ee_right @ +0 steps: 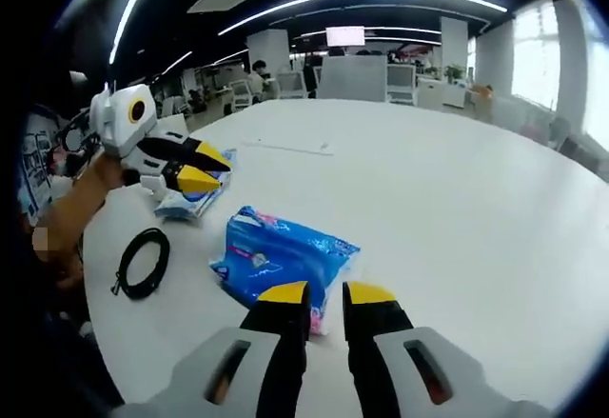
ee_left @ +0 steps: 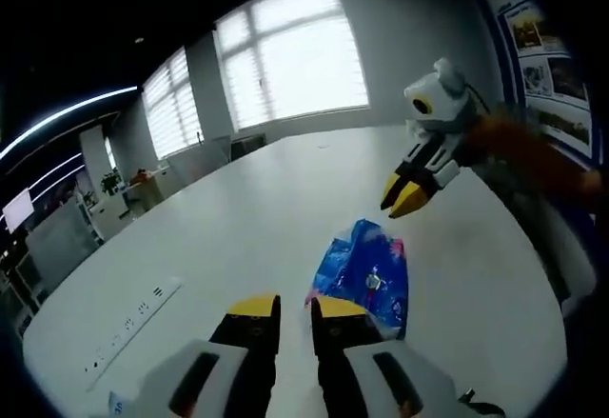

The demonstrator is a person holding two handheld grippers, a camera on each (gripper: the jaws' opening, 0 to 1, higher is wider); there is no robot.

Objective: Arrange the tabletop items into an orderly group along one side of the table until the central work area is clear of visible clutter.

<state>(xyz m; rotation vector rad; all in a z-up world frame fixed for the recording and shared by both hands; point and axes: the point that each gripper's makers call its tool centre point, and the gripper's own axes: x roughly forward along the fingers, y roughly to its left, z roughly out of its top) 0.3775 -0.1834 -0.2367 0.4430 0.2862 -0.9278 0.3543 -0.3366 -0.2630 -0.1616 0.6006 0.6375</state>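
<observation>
White table: right gripper view adds black cable.

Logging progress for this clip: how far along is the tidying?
Early. Nothing looks grouped yet: the blue packet lies out on the white table, with a black cable coil and a smaller pale packet apart near one edge. The left hand-held gripper and right hand-held gripper hold nothing, jaws slightly apart, near the blue packet. All items remain to be lined up.

Near edge of the blue packet hidden behind the right gripper's jaws; print on it too blurred to read — a second, paler packet partly covered by the left gripper.
</observation>
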